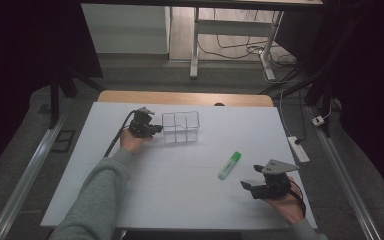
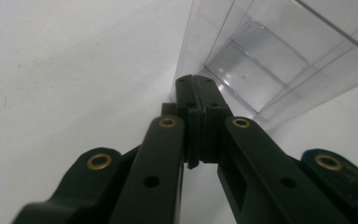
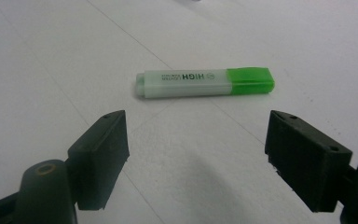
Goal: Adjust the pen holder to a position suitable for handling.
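right gripper [image 3: 198,154] gapes near highlighter [image 3: 204,83], lettering legible; left gripper [image 2: 196,81] clenched empty against clear organizer [image 2: 279,56].

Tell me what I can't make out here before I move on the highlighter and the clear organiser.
- Left gripper: shut; contact with the clear organiser can't be judged in its own view.
- Organiser top: cut by that view's edge.
- Highlighter: small print unreadable, right gripper view.
- Right gripper: open; its body is cropped there.
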Demonstrator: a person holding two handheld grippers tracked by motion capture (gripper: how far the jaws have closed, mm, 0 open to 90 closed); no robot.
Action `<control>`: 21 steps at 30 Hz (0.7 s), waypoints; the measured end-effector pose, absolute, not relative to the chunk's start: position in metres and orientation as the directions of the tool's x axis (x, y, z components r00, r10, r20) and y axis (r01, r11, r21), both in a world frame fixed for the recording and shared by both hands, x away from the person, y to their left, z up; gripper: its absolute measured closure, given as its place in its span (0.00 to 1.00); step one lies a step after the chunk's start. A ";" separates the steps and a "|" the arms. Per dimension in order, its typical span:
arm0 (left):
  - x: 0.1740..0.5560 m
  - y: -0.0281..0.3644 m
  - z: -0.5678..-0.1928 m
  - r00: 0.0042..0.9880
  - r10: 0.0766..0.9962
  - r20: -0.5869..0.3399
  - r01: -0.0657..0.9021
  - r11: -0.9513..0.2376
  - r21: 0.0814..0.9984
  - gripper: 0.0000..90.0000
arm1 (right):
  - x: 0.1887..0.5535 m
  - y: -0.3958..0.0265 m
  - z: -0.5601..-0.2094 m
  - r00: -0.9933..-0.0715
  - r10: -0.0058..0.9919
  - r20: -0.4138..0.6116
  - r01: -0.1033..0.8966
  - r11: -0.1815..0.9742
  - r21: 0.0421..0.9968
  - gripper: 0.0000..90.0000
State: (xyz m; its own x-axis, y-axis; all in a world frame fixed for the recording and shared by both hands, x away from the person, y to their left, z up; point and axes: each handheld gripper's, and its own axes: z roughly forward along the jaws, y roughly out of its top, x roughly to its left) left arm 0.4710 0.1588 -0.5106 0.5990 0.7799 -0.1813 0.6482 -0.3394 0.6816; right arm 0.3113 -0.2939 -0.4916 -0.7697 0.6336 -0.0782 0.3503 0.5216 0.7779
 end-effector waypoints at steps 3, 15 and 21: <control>0.475 0.153 -0.510 0.599 0.780 -0.180 0.646 -0.338 0.685 0.98 | 0.311 -0.294 -0.492 -0.768 0.636 -0.076 0.354 0.521 0.777 0.23; 0.482 0.137 -0.507 0.613 0.768 -0.185 0.641 -0.348 0.684 0.98 | 0.312 -0.295 -0.492 -0.768 0.636 -0.079 0.354 0.524 0.774 0.23; 0.482 0.138 -0.507 0.620 0.763 -0.185 0.639 -0.354 0.683 0.98 | 0.312 -0.295 -0.493 -0.766 0.638 -0.074 0.359 0.521 0.774 0.23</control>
